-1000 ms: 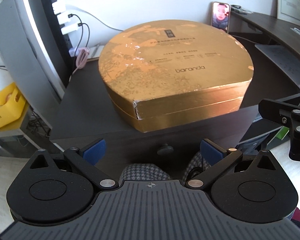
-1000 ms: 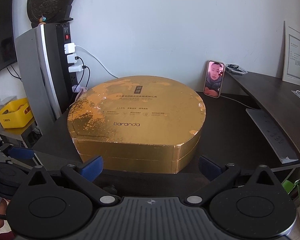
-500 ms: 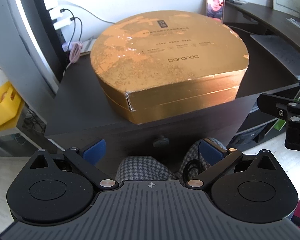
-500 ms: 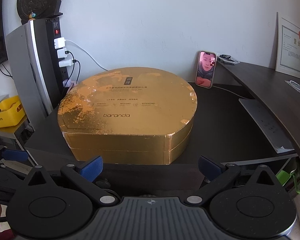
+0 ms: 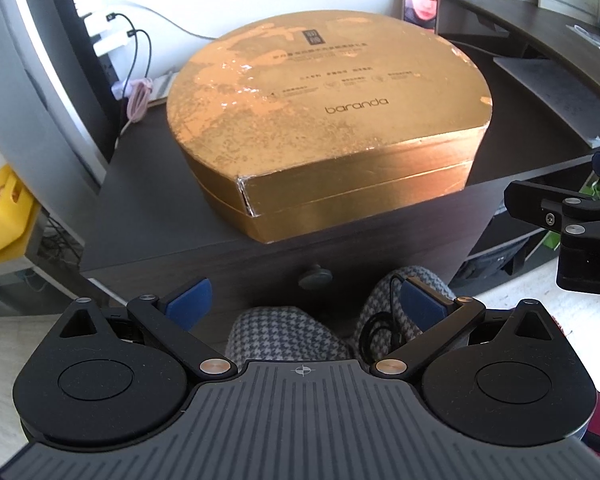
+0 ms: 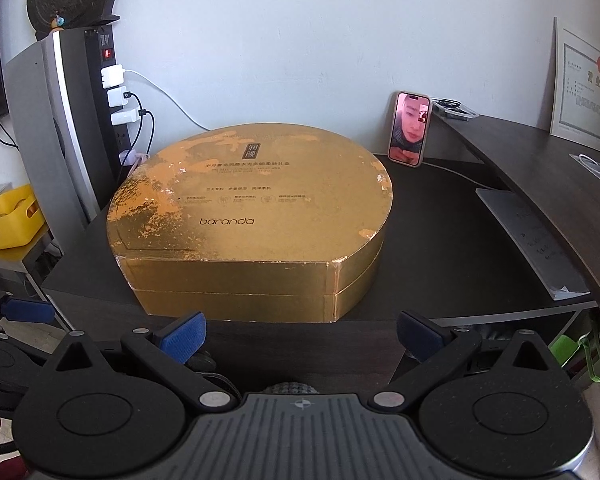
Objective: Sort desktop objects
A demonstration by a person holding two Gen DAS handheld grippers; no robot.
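On the dark desk [image 6: 452, 240], a gold box [image 6: 248, 208] sits lidded, contents hidden.

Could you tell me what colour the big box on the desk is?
Gold, with a mottled shiny lid; clearest in the right wrist view.

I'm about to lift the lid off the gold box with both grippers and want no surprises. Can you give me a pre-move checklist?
1. Left gripper jaws open, empty: ok.
2. Right gripper jaws open, empty: ok.
3. Gold box lid closed, seam level: ok.
4. Nothing lying on the lid: ok.
5. Phone stands apart behind the box: ok.
6. Box contents and weight: cannot tell.
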